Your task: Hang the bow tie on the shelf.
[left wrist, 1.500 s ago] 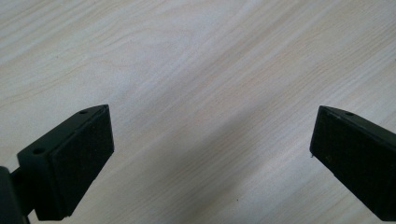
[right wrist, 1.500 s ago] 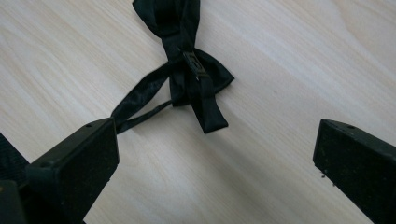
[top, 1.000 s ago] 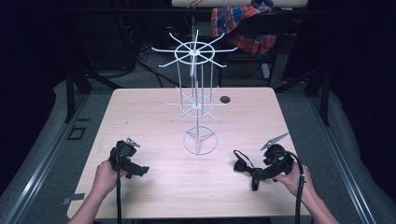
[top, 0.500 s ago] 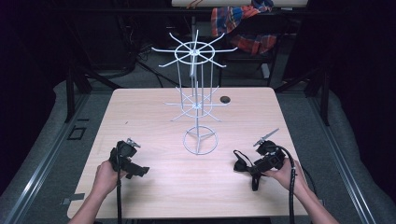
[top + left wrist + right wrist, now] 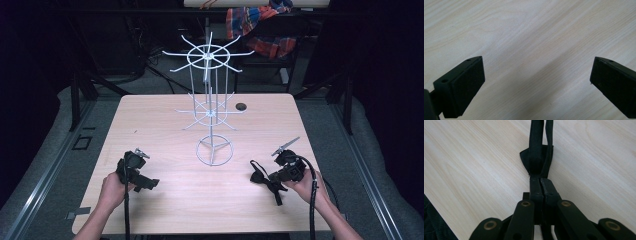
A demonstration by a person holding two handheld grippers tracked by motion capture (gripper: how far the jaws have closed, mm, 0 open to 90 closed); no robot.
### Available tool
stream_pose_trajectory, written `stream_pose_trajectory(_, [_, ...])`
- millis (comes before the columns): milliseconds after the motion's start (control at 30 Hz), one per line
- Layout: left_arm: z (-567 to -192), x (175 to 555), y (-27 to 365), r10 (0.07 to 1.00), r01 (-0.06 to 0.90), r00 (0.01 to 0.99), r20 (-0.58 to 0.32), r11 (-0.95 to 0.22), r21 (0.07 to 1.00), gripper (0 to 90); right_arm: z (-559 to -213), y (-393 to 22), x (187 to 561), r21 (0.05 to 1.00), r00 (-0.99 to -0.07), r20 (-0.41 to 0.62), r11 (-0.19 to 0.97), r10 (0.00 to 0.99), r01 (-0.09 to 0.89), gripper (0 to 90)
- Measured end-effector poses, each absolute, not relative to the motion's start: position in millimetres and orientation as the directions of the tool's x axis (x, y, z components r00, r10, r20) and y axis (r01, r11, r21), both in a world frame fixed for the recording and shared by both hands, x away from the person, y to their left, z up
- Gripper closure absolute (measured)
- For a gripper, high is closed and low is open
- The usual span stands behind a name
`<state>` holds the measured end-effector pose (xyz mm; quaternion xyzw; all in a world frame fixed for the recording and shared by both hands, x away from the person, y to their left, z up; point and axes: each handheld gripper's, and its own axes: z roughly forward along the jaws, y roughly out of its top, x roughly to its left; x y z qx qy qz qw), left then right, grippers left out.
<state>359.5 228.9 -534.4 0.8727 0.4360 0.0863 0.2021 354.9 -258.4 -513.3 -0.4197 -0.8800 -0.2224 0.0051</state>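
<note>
Nearest the person, both forearms come in over the front edge of the pale wooden desk (image 5: 165, 125). The left gripper (image 5: 134, 172) sits low over the desk's front left part, held in the left hand (image 5: 114, 190); in the left gripper view its jaws are spread wide with nothing but bare wood grain between them.

At the front right, the right gripper (image 5: 272, 177) is held in the right hand (image 5: 306, 189), its cable looping back toward the wrist. Its jaws have just been closing and now stand pressed together on a black strap (image 5: 537, 152): in the right gripper view the flat black band runs straight out from between the pads, folded over itself into a small knot-like lump just past them. In the high view the strap (image 5: 259, 172) lies on the desk at the gripper's tip, one end curling up to the left, another tail trailing toward the front edge.

Farther in, at the desk's middle, stands a white wire rack (image 5: 212, 112), upright on a ring base, with two tiers of spoke-like arms. Just behind and to its right, a small dark round thing (image 5: 241, 106) lies on the desk, well apart from both grippers.
</note>
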Motion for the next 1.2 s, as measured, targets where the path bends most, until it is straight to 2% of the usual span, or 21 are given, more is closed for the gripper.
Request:
stream_pose_trajectory(300, [-535.1,360.2,228.9,0.795,0.726,0.606,-0.024,-0.541,0.424,0.0,-497.3,-261.9,350.8,0.431,-0.658,0.141,0.552,0.74,0.713,89.0])
stream_pose_trajectory(567, [-535.6,360.6,228.8,0.797,0.728,0.604,-0.023,-0.54,0.422,0.0,-482.0,-264.7,345.4,0.505,-0.666,0.148,0.523,0.732,0.687,89.4])
stream_pose_trajectory(1200, [-535.5,360.1,228.7,0.796,0.73,0.605,-0.025,-0.541,0.419,0.0,-456.0,-277.0,343.4,0.593,-0.663,0.183,0.456,0.726,0.664,89.6])
